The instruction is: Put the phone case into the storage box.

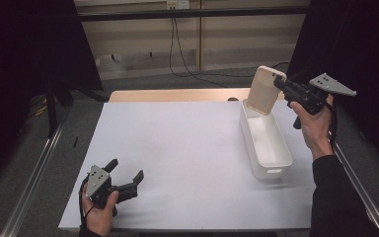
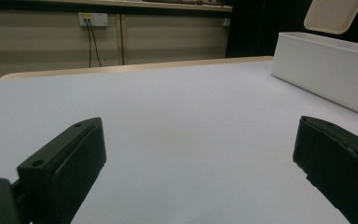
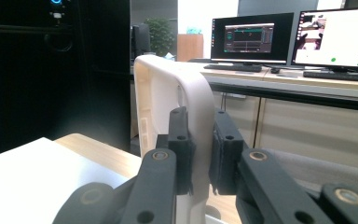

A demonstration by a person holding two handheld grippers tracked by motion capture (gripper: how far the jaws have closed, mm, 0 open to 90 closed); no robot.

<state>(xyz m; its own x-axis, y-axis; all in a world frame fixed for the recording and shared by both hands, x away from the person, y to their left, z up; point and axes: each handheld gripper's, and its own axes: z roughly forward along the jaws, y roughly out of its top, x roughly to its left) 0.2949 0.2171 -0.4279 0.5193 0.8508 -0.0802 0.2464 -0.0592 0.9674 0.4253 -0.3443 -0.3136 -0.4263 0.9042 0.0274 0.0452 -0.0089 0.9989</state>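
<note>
Lid (image 1: pixel 263 91) clamped edgewise in right tool (image 1: pixel 279 83).

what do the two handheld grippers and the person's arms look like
Both the left gripper and right gripper are matte black with two blocky jaws on bolted linkage arms. Each carries a grey three-cornered plate dotted with small holes, and a black cable trails down. The right arm wears a black sleeve.

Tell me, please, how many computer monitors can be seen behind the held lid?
2. One dark monitor stands on the desk behind the lid; a brighter monitor stands beside it at the picture's right edge. Others may be hidden past the frame.
</note>
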